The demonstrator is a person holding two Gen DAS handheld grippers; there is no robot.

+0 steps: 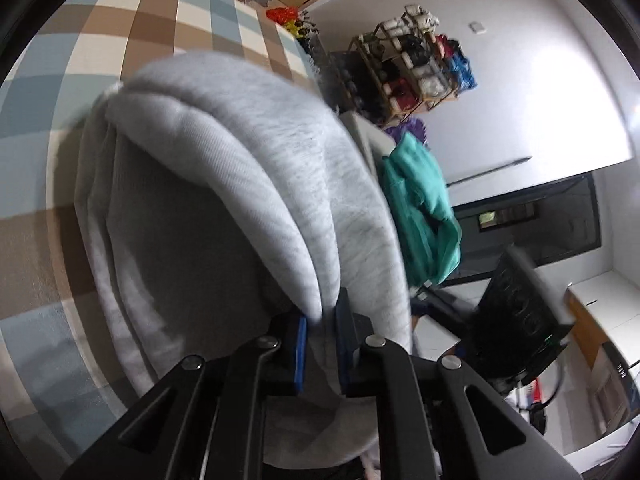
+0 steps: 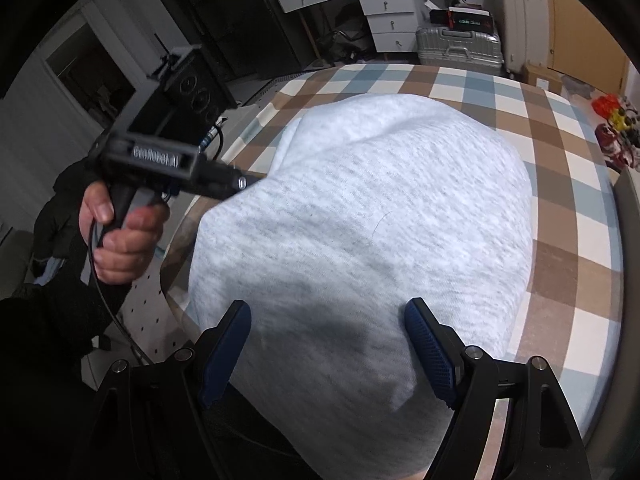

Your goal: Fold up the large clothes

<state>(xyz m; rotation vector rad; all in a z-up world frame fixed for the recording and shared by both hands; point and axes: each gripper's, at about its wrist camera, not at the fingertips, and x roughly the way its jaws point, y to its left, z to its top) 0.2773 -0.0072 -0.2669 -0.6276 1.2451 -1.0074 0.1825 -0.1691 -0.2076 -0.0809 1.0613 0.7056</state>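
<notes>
A light heather-grey sweatshirt (image 1: 240,152) lies in folded layers on the checked bedcover (image 1: 160,20). My left gripper (image 1: 322,316) is shut on a rolled edge of it, with the cloth pinched between the blue pads. In the right wrist view the same sweatshirt (image 2: 380,208) spreads as a wide mound over the bedcover (image 2: 560,240). The left gripper (image 2: 244,181), held by a hand (image 2: 120,236), meets the garment's left edge. My right gripper (image 2: 328,344) hovers open over the near part of the garment, its fingers standing wide apart on either side of the cloth.
A teal cloth (image 1: 424,204) hangs beside the bed, with a rack of spools (image 1: 416,64) on the wall behind. A black box (image 2: 192,88) stands at the bed's left side. Drawers (image 2: 388,8) and suitcases (image 2: 460,48) lie beyond the far edge.
</notes>
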